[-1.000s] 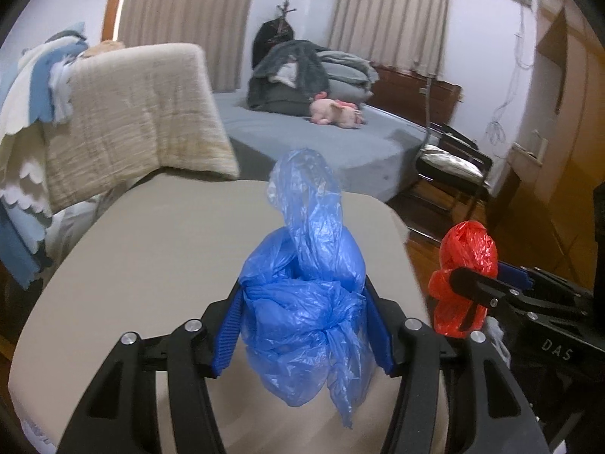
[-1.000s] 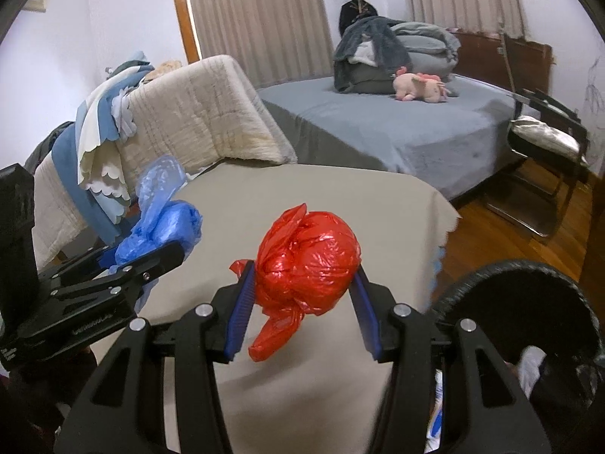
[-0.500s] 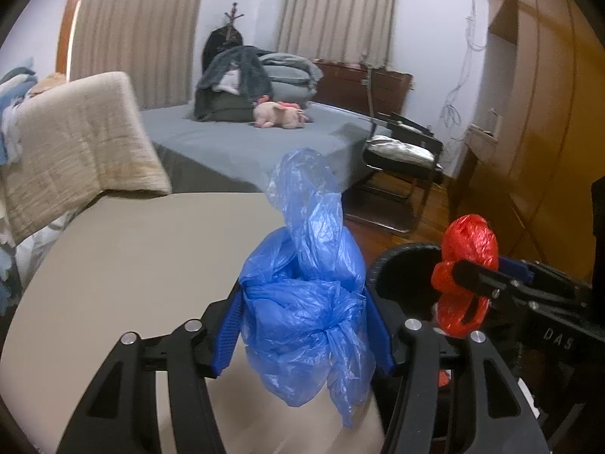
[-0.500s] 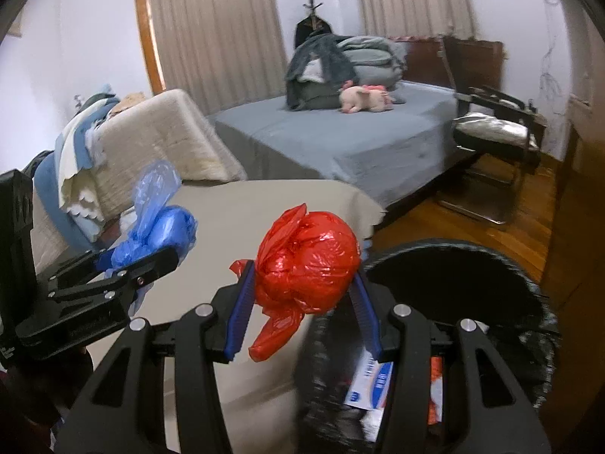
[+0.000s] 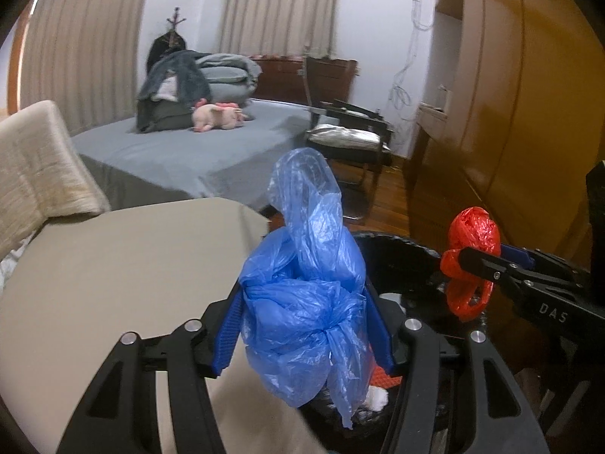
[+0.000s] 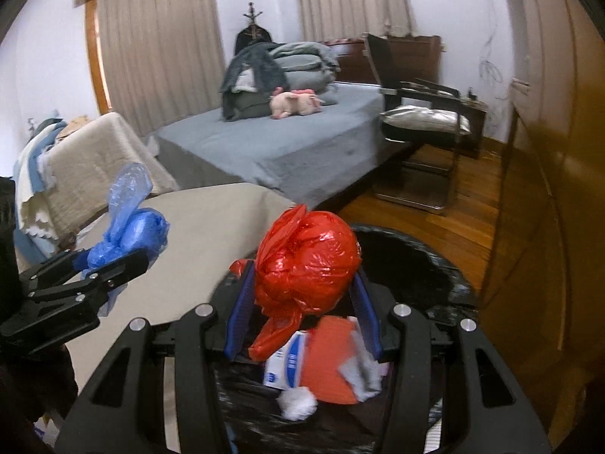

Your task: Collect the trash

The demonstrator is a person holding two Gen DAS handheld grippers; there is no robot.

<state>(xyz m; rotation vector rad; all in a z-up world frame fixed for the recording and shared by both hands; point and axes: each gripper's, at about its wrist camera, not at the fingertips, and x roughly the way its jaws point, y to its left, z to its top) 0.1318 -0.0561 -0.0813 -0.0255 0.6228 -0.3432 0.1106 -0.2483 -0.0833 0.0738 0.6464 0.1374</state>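
Observation:
My left gripper (image 5: 304, 325) is shut on a knotted blue plastic bag (image 5: 306, 283), whose loose top sticks up past the blue pads. My right gripper (image 6: 302, 302) is shut on a balled red plastic bag (image 6: 306, 261). Both hang over a black-lined trash bin (image 6: 416, 261) that holds an orange piece, a white-and-blue packet and white scraps. The left wrist view shows the bin (image 5: 397, 249) below and right of the blue bag, with the right gripper (image 5: 463, 265) and red bag (image 5: 472, 230) above its rim. In the right wrist view the left gripper (image 6: 94, 265) with the blue bag (image 6: 132, 223) is at left.
A beige-covered table (image 5: 113, 272) lies left of the bin. Behind it are a grey bed (image 6: 295, 143) with folded bedding and a pink soft toy (image 6: 295, 102), a cushioned chair (image 6: 423, 121), and wooden wardrobe doors (image 6: 548, 189) on the right over wood floor.
Both grippers have swung right, off the beige table, and now hang over the black bin, which has come into view beneath them. Both bags stay gripped as before.

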